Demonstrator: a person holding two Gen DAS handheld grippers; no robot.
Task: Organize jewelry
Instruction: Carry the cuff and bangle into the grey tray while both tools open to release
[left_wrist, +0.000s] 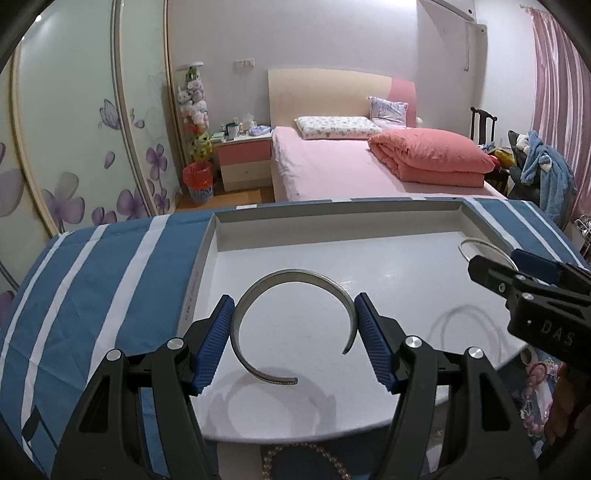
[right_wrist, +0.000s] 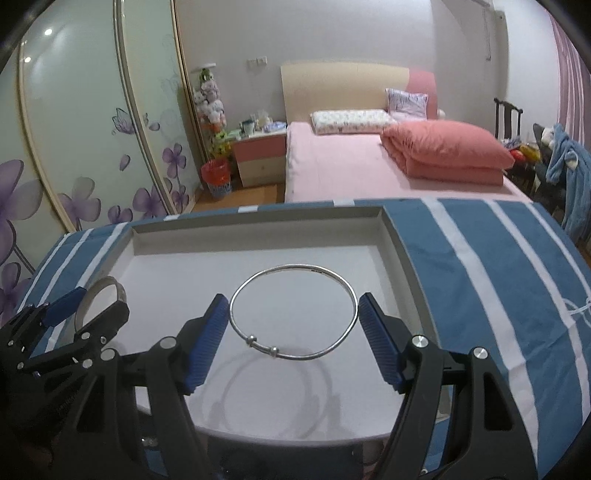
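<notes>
A wide silver open cuff bracelet (left_wrist: 295, 275) is pinched between the blue pads of my left gripper (left_wrist: 294, 306), which is shut on it. It hangs just above the floor of a white shallow tray (left_wrist: 332, 218) and casts a shadow there. My right gripper (right_wrist: 293, 300) is shut on a thin silver bangle (right_wrist: 295, 266) with two small beads, held over the same tray (right_wrist: 258, 218). Each gripper shows in the other's view: the right gripper (left_wrist: 498, 262) with its bangle (left_wrist: 476, 242) at the right, the left gripper (right_wrist: 99, 301) with the cuff (right_wrist: 114, 285) at the left.
The tray lies on a blue and white striped cloth (left_wrist: 110, 280). A beaded necklace (left_wrist: 306, 454) lies under the tray's near edge, with pink beaded items (left_wrist: 539, 373) at the right. Beyond the table stand a pink bed (left_wrist: 351, 170) and a flowered wardrobe (left_wrist: 74, 129).
</notes>
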